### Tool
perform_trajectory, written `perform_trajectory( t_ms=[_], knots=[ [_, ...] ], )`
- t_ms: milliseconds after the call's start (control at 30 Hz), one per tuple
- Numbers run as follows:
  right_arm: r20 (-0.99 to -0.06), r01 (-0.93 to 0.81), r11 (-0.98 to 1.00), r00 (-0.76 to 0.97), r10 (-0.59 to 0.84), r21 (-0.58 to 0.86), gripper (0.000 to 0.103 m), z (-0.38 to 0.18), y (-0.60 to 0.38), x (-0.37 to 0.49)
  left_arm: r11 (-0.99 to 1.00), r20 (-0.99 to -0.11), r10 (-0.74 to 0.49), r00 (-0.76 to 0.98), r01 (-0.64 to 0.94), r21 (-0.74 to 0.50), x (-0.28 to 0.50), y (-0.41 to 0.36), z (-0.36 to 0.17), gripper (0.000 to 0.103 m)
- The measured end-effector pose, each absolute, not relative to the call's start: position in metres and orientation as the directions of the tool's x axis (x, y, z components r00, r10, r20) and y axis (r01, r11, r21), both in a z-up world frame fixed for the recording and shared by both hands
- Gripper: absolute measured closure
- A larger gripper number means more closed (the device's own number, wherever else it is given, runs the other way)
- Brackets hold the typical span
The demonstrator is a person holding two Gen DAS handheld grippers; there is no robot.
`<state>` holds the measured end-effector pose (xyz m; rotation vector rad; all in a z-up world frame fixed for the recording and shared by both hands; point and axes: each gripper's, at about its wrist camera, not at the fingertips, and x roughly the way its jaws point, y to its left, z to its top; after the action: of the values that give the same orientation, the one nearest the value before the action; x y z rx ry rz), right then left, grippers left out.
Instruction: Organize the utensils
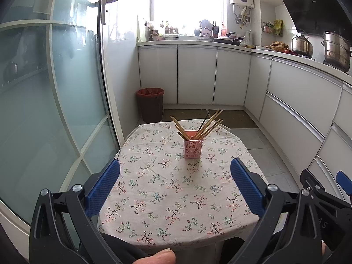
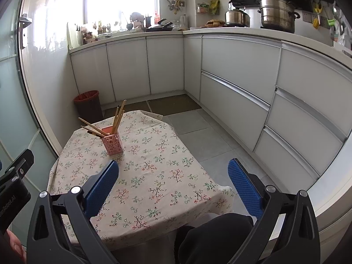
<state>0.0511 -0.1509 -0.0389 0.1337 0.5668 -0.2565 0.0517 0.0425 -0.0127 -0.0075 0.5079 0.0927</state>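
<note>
1. Left gripper (image 1: 175,169) was spread wide, holding nothing, above the near part of the bench (image 1: 176,209).
2. Right gripper (image 2: 172,171) was likewise wide and empty, over the bench's near right edge.
3. Pink perforated holder (image 1: 193,148) stood upright toward the far middle of the floral-clothed bench, well apart from both grippers.
4. Chopsticks (image 1: 208,125) stood in the holder, fanned left and right; one dark stick among the wooden ones.
5. Brown bin (image 1: 150,104) stood on the floor beyond the bench.

Home kitchen, white cabinets (image 2: 235,66), steel pots (image 2: 277,14) on counter, range hood (image 1: 312,6)
</note>
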Motion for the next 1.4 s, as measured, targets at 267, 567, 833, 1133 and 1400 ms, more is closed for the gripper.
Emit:
perform_trajectory(
  t_ms=[267, 567, 833, 1133, 1400],
  knots=[
    [-0.552, 0.272, 0.961, 0.81, -0.196, 0.058, 0.006, -0.0391, -0.1531, 0.053, 0.996, -0.489, 0.085, 0.868, -0.09, 0.014, 0.0526, 0.0432, -0.0138, 0.007],
    [-0.553, 0.27, 0.961, 0.81, -0.193, 0.06, 0.006, -0.0394, -0.153, 0.0541, 0.996, -0.491, 0.083, 0.867, -0.09, 0.011, 0.0541, 0.0448, -0.0152, 0.007],
    [-0.554, 0.266, 0.962, 0.811, -0.189, 0.062, 0.006, -0.0401, -0.152, 0.055, 0.996, -0.494, 0.084, 0.865, -0.088, 0.014, 0.0543, 0.0416, -0.0163, 0.007],
    [-0.555, 0.266, 0.962, 0.81, -0.186, 0.066, 0.006, -0.0427, -0.1501, 0.055, 0.996, -0.494, 0.082, 0.866, -0.087, 0.012, 0.0535, 0.0403, -0.0167, 0.007],
    [-0.557, 0.265, 0.962, 0.81, -0.185, 0.065, 0.006, -0.0442, -0.1481, 0.0553, 0.996, -0.494, 0.078, 0.866, -0.084, 0.012, 0.0533, 0.0397, -0.0167, 0.007]
  ],
)
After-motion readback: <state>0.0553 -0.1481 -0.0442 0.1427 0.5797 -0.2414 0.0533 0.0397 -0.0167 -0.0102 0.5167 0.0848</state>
